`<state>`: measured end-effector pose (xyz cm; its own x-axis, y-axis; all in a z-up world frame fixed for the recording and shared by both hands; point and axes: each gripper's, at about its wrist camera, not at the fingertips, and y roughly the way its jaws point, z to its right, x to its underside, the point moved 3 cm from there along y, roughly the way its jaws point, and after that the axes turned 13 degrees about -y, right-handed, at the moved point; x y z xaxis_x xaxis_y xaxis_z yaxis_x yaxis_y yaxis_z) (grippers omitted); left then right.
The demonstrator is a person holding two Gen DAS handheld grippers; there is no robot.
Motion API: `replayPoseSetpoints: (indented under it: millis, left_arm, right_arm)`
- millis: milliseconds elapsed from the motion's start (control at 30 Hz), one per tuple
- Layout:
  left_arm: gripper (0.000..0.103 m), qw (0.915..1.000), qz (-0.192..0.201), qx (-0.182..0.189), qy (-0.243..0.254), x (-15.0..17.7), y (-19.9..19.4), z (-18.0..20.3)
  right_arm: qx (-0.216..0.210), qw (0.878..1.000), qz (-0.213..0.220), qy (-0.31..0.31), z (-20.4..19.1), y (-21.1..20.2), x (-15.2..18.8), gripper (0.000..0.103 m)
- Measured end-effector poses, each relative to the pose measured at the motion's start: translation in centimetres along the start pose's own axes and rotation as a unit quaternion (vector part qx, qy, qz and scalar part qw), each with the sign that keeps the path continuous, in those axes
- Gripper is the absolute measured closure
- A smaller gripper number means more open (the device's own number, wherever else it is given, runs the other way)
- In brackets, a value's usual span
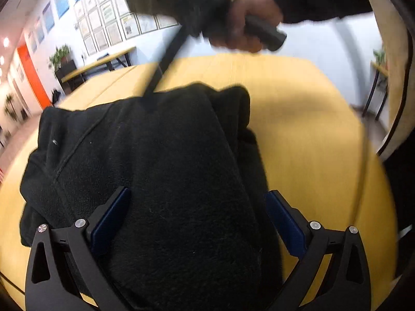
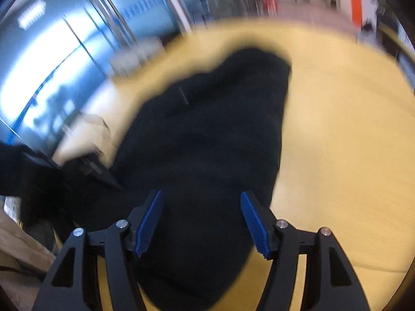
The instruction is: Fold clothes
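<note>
Status: 1 black fleece garment, bundled and partly folded, lies on the yellow table, directly below and ahead of both grippers.

Left gripper: jaws spread wide, garment seen between them, pads clear of the cloth; released, nothing held.

Right gripper: jaws apart, blue pads not pressing fabric; released. In the left wrist view the person's hand holds its handle above the far side of the garment, w/ a dark strap or cord running down toward the cloth.

Risks (judgement):
- Strap may drag across or snag the bundle, undoing the fold.
- Fleece is thick and springy; layers may reopen if not pressed flat.
- Closing on too many layers would lift the whole bundle, not 1 edge.
- Right view is heavily blurred; edge location unreliable.

Count: garments 1; grippers 2; hands visible 1; tables in use 1, approx. 2 more in bkgd.
</note>
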<state>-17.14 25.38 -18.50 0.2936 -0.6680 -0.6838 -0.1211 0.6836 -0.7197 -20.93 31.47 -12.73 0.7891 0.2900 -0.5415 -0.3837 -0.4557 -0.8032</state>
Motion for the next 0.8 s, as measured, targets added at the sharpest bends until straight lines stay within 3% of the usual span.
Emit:
replayPoseSetpoints:
  millis: [67,133,200,267,300,367,433,467,500,567,633,733,800]
  left_arm:
    - [0.000,0.9984,-0.011,0.030,-0.047,-1.2,-1.6,-1.1]
    - [0.000,0.9945,-0.002,0.039,-0.097,-2.9,-4.0,-2.5]
    - [0.000,0.9884,0.040,0.036,-0.142,-4.5,-6.5,-4.4]
    - [0.000,0.9785,0.084,0.032,-0.186,-6.1,-9.0,-6.3]
    - [0.000,0.9774,0.078,0.020,-0.195,-6.3,-8.9,-7.1]
    - [0.000,0.9790,0.013,-0.014,-0.203,-5.3,-6.1,-8.4]
    - [0.000,0.9800,-0.050,-0.009,-0.192,-3.8,-3.2,-8.1]
    - [0.001,0.9853,-0.061,-0.025,-0.158,-2.6,-2.2,-7.3]
    - [0.001,0.9899,-0.052,-0.046,-0.123,-1.8,-2.0,-6.6]
    - [0.000,0.9913,-0.033,-0.057,-0.114,-0.8,-1.9,-6.2]
    - [0.000,0.9890,-0.021,-0.052,-0.137,-0.4,-2.1,-6.7]
    - [0.000,0.9896,-0.017,-0.063,-0.128,-0.1,-2.6,-7.1]
    - [0.001,0.9862,-0.023,-0.057,-0.154,-0.5,-3.5,-7.7]
  right_arm:
    - [0.003,0.999,-0.037,0.007,0.5,1.7,0.1,0.038]
    - [0.022,0.999,-0.047,-0.001,-0.4,2.1,0.2,0.036]
    - [0.037,0.998,-0.053,-0.012,-1.7,2.4,0.4,0.035]
    - [0.018,0.999,-0.047,0.009,-2.5,2.6,0.6,0.032]
    - [0.007,0.999,-0.041,0.016,-2.8,2.8,0.7,0.030]
    - [-0.007,0.999,-0.026,0.023,-4.0,2.9,1.2,0.029]
    - [-0.012,0.999,-0.010,0.033,-4.5,2.7,1.5,0.029]
    - [-0.014,0.999,0.000,0.045,-4.4,2.3,1.8,0.029]
    - [-0.016,0.998,0.010,0.056,-4.2,1.9,2.0,0.029]
    - [-0.028,0.995,0.031,0.087,-3.6,1.0,2.5,0.029]
    - [-0.048,0.990,0.048,0.121,-2.6,0.6,2.4,0.029]
    - [-0.061,0.988,0.045,0.134,-1.4,-0.4,2.9,0.030]
    - [-0.056,0.988,0.031,0.139,-0.3,-1.0,3.5,0.021]
